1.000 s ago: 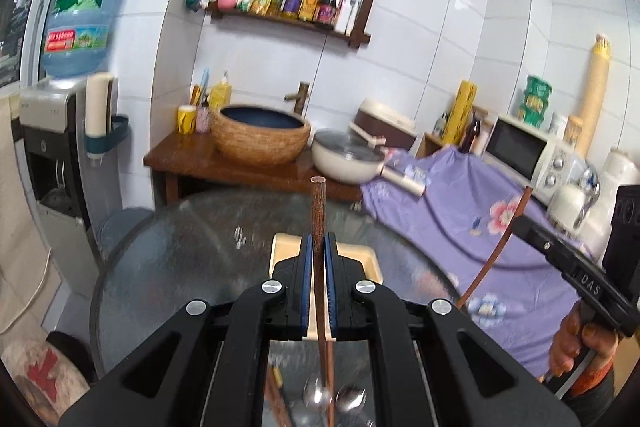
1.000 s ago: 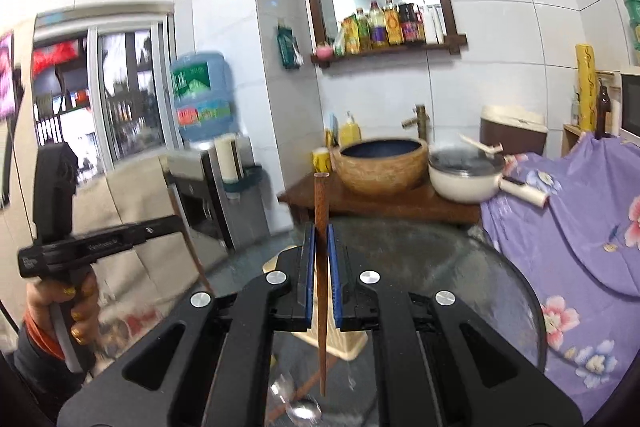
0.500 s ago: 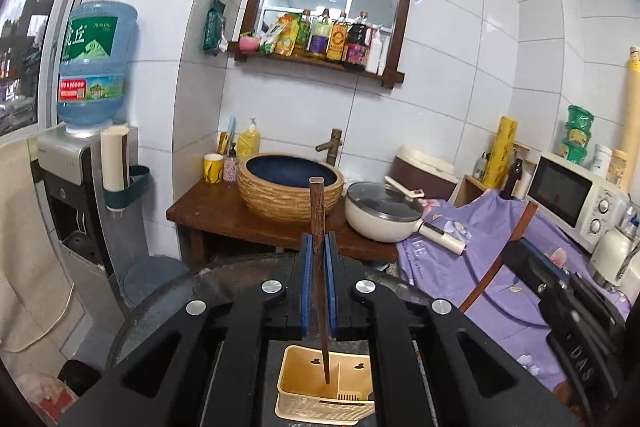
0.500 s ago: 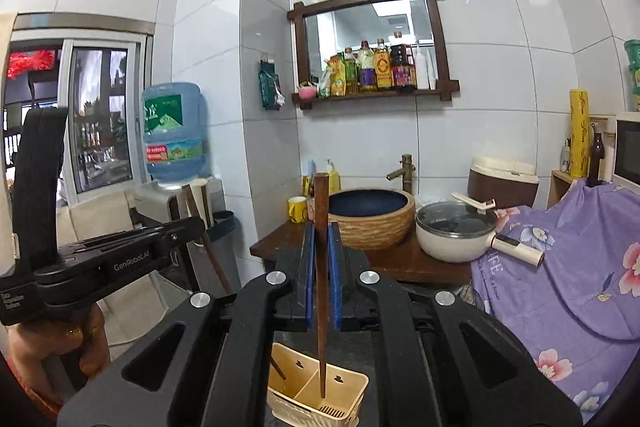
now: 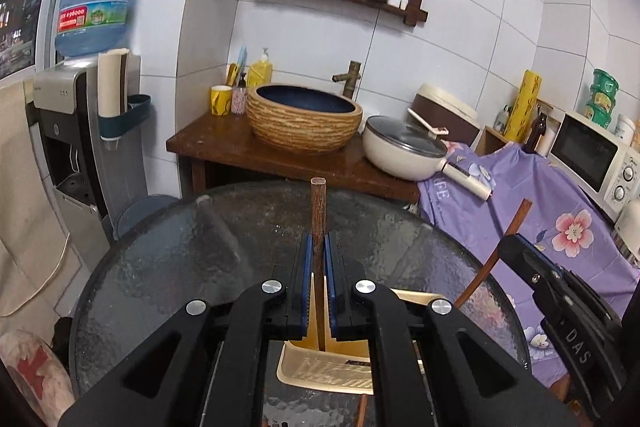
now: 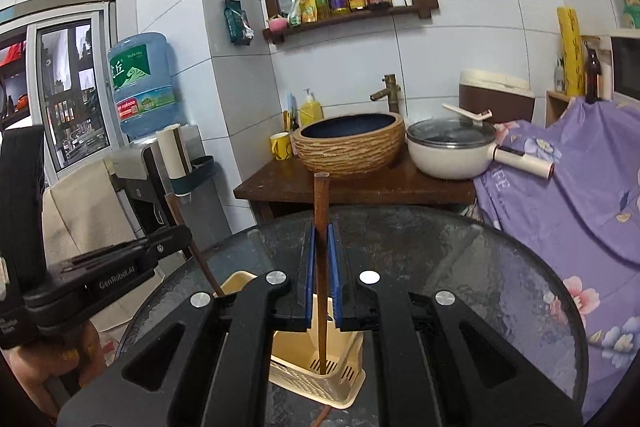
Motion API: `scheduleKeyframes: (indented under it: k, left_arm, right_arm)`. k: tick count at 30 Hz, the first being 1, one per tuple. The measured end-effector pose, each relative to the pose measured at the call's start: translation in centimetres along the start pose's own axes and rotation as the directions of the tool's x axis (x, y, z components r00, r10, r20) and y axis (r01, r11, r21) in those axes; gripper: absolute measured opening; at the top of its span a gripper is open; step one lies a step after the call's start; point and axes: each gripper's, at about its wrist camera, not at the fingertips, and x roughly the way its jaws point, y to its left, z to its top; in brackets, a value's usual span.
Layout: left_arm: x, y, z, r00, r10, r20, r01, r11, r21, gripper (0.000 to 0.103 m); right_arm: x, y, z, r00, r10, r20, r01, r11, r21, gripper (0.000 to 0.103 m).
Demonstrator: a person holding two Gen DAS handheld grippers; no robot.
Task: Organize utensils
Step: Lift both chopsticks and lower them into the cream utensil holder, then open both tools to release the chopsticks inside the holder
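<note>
My left gripper is shut on a dark wooden chopstick, held upright with its lower end down inside the cream utensil basket. My right gripper is shut on a second wooden chopstick, also upright, its tip resting in the basket on the slotted floor. Each gripper shows in the other's view, the right gripper at the right edge with its chopstick slanting, and the left gripper at the left edge. The basket stands on the round glass table.
Behind the table is a wooden counter with a woven basin and a lidded pot. A water dispenser stands at the left. A purple floral cloth and a microwave are at the right. Another chopstick lies under the basket's near side.
Both grippers have come down and forward over the basket. The chopstick tips now reach into its compartments, and the view has tilted lower toward the table.
</note>
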Motion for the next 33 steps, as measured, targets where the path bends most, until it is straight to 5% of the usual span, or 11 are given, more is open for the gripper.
scheduleKeyframes:
  k: [11, 13, 15, 16, 18, 19, 21, 22, 26, 33]
  left_arm:
    - [1.8, 0.3, -1.2, 0.999, -0.010, -0.035, 0.009, 1.000, -0.015, 0.007]
    - [1.9, 0.5, -1.2, 0.999, -0.013, -0.041, 0.012, 1.000, -0.021, 0.015]
    - [1.6, 0.6, -1.3, 0.999, -0.017, -0.029, 0.016, 1.000, -0.023, 0.038]
    - [1.4, 0.6, -1.3, 1.000, -0.019, -0.020, 0.018, 1.000, -0.024, 0.043]
    - [0.7, 0.5, -1.6, 1.000, -0.022, 0.001, 0.022, 1.000, -0.018, 0.058]
    - [0.1, 0.6, -1.8, 1.000, -0.021, 0.012, 0.021, 1.000, -0.008, 0.063]
    - [-1.2, 0.8, -2.5, 0.999, -0.020, 0.037, 0.020, 1.000, 0.007, 0.090]
    - [-1.7, 0.9, -2.9, 0.999, -0.018, 0.046, 0.018, 1.000, 0.010, 0.094]
    - [-3.3, 1.4, -6.0, 1.000, 0.011, 0.016, -0.012, 0.998, 0.065, 0.097]
    - [-3.5, 3.7, -13.6, 0.984, 0.127, -0.121, -0.111, 0.985, 0.133, 0.096]
  right_arm:
    - [0.7, -1.2, -0.2, 1.000, -0.005, -0.014, 0.005, 1.000, 0.029, 0.008]
    - [0.9, -1.5, -0.3, 0.999, -0.009, -0.031, 0.010, 0.999, 0.035, 0.008]
    - [0.9, -1.8, -0.5, 0.999, -0.015, -0.031, 0.016, 0.999, 0.041, 0.010]
    - [0.8, -2.0, -0.6, 0.999, -0.027, -0.030, 0.028, 0.999, 0.043, 0.014]
    - [0.3, -2.4, -0.9, 1.000, -0.024, -0.021, 0.025, 0.998, 0.056, 0.058]
    - [-0.3, -2.5, -1.2, 1.000, -0.027, -0.004, 0.027, 0.998, 0.064, 0.067]
    - [-1.4, -2.6, -1.8, 0.999, -0.051, 0.018, 0.050, 0.998, 0.048, 0.070]
    - [-1.8, -2.5, -2.3, 0.998, -0.061, 0.008, 0.061, 0.998, 0.022, 0.070]
    - [-2.9, -3.0, -4.9, 0.996, -0.068, -0.060, 0.068, 0.998, -0.005, 0.079]
    - [-3.9, -4.2, -11.8, 0.969, -0.133, -0.210, 0.121, 0.990, -0.068, 0.079]
